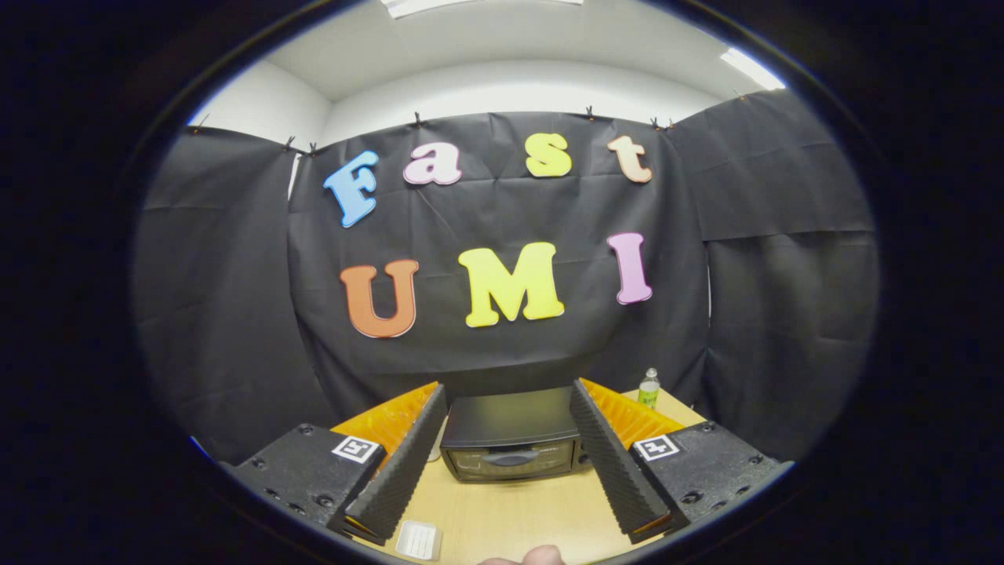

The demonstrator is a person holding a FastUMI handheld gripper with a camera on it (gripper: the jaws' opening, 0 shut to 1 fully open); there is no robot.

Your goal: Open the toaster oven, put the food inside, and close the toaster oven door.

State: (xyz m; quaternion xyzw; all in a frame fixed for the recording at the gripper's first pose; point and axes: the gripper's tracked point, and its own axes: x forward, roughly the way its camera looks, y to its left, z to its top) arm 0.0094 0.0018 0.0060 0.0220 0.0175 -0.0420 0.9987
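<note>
jaws point(510, 502) spread wide, gripping nothing, hovering above the surface point(510, 510). ridged fingers point(400, 463) angled outward, apart from the oven and not touching it.

oven point(511, 435) standing on the surface, beyond the fingertips, framed between the two fingers. dark casing, flat top. door point(510, 461) closed, glass front facing the camera, handle point(514, 456) running across the upper part of the door. control panel at the right end of the front, too small to make out.

small pale tray point(418, 540) lying on the surface near the left fingertip, on the near side of the oven and well apart from it. contents not discernible.

bottle point(648, 388) upright at the far right corner of the surface, behind the right finger, near the oven's right side but apart from it.

part of a hand point(533, 556) at the near edge of the surface, between the fingers.

black cloth wall behind the oven; pale ceiling with light panels above.
</note>
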